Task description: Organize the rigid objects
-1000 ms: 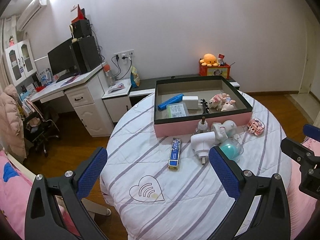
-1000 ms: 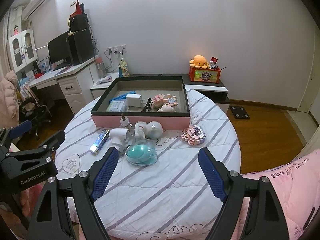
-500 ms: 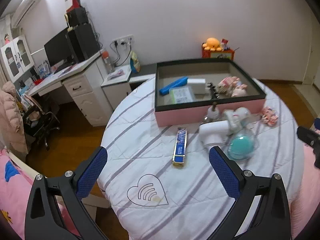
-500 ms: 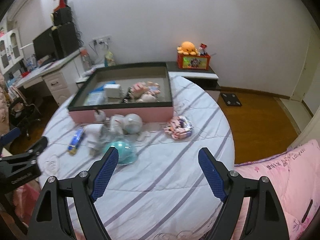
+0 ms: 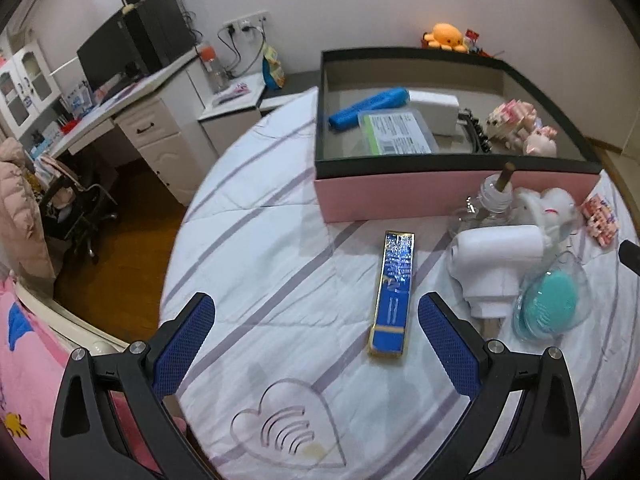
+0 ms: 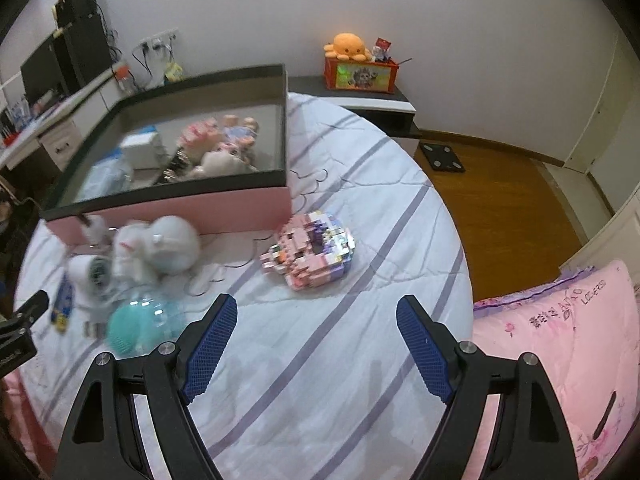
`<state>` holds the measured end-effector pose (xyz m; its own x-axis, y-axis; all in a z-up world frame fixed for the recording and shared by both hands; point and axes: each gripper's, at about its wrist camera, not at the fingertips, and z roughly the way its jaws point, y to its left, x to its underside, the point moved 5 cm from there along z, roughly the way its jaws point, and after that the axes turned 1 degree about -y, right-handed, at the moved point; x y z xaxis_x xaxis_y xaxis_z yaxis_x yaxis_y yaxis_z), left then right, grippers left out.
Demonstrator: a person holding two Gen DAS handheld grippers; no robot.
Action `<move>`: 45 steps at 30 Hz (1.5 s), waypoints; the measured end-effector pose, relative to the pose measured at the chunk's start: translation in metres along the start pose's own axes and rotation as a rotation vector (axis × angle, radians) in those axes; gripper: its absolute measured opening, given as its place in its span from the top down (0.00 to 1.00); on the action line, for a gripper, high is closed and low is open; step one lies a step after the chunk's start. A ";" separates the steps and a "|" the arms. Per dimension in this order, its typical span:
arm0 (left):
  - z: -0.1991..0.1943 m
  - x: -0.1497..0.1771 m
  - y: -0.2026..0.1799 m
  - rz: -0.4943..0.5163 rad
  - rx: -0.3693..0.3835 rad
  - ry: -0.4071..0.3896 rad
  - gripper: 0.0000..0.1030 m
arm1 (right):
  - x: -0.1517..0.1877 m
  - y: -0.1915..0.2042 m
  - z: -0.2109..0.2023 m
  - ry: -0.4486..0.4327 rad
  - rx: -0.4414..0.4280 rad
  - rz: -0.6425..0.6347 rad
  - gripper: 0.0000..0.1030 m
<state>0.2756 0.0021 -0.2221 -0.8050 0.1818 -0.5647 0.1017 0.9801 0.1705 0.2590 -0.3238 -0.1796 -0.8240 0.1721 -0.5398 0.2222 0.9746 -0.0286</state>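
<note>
The left gripper (image 5: 316,316) was held wide open and empty above the cloth, with the blue box (image 5: 394,294) lying just ahead between its fingers. The right gripper (image 6: 316,322) was also wide and empty, and the brick toy (image 6: 310,250) was seen ahead of it, near the tray (image 6: 180,208). If the flat box were gripped carelessly, it could probably slip, or the cloth could be caught.

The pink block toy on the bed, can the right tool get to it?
Probably yes. The right tool is open, and only bare bedsheet lies between it and the pink block toy; nothing sits on the toy.
</note>
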 end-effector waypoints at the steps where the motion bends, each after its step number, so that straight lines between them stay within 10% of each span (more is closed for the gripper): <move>1: 0.004 -0.001 -0.002 0.004 0.001 0.008 0.00 | -0.001 0.000 0.007 0.013 0.002 0.000 0.19; 12: 0.037 -0.007 -0.030 0.068 0.054 0.046 0.10 | -0.011 -0.004 0.056 0.060 -0.016 -0.004 0.19; 17: 0.038 -0.011 -0.034 0.015 0.170 0.021 0.53 | -0.018 -0.003 0.063 0.003 -0.044 -0.008 0.18; 21: 0.034 -0.013 -0.041 0.047 0.164 0.012 0.79 | -0.021 -0.005 0.062 -0.015 -0.065 0.012 0.35; 45: 0.012 -0.021 -0.011 -0.032 0.111 -0.022 0.80 | -0.025 0.014 0.018 -0.094 -0.149 -0.031 0.35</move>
<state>0.2990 -0.0116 -0.2217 -0.7961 0.1511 -0.5859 0.1415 0.9880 0.0626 0.2916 -0.3170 -0.1818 -0.7753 0.1345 -0.6171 0.1123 0.9909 0.0748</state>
